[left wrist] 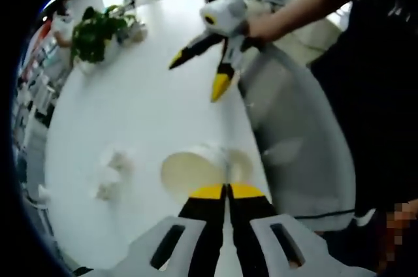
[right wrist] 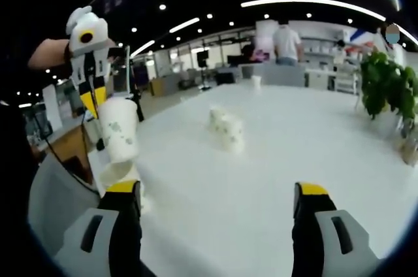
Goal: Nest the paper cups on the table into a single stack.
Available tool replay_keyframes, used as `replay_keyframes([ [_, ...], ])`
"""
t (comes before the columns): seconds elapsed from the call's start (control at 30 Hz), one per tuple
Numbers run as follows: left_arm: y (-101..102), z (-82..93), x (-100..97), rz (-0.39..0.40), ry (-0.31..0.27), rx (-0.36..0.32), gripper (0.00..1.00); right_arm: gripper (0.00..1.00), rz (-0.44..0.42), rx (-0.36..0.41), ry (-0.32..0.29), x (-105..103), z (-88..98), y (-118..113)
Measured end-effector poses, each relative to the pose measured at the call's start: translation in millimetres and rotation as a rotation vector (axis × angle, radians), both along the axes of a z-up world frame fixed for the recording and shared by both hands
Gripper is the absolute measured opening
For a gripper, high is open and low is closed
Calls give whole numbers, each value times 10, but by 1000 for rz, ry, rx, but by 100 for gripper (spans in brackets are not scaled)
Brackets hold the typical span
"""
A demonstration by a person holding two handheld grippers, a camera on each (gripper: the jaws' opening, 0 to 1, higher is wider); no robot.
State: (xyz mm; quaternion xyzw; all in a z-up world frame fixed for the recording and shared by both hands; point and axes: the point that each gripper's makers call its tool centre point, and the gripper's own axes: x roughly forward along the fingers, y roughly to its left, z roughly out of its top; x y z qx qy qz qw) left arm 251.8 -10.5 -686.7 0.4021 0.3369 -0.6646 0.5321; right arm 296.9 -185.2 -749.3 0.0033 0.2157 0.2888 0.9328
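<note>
clenched on the rim of a white paper cup (left wrist: 196, 172), the left claw (left wrist: 226, 191), yellow tips pressed together with the wall pinched between them. from the right gripper view, held aloft by that same claw (right wrist: 91, 104), a white paper cup with faint speckled print (right wrist: 119, 130), tilted, mouth down toward the white round desk (right wrist: 274, 179), and just beneath it a second cup (right wrist: 117, 174) near the desk edge: probably lifted and angled this way to be lowered over or into the lower one, though whether the two touch cannot be told. further across the desk from the held cup, a small cluster of white paper cups (right wrist: 226, 130) lying close together, not yet gathered; seen blurred in the left gripper view too (left wrist: 110, 171). released and spread wide, the right claw (right wrist: 215, 202), nothing between its tips; in the left gripper view (left wrist: 199, 71) hovering above the desk beyond the held cup, likely kept free for fetching the next one. beyond the cluster, a green leafy potted plant (right wrist: 385, 91) at the far rim.
</note>
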Motion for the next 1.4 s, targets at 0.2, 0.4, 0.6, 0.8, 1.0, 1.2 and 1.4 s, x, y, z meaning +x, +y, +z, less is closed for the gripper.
replay_keyframes([
  [0.2,7,-20,-51,-38,-13,30,0,95,-6,4,1,-6,1,-25],
  [0.4,24,-34,-72,-57,-27,61,0,95,-7,8,2,-19,-4,-26],
  [0.6,46,-98,-123,-78,-32,105,0,95,-7,8,3,-25,1,-35],
  [0.8,58,-98,-166,-74,-21,115,0,95,-10,10,2,-31,-5,-60],
  [1.0,113,-114,-157,-78,-32,142,0,94,-9,11,6,-28,-12,-55],
  [1.2,121,-211,-193,-83,-30,181,0,95,-9,15,6,-20,-13,-58],
  [1.4,97,-297,-209,-73,-13,210,0,94,-14,20,6,-19,-9,-68],
])
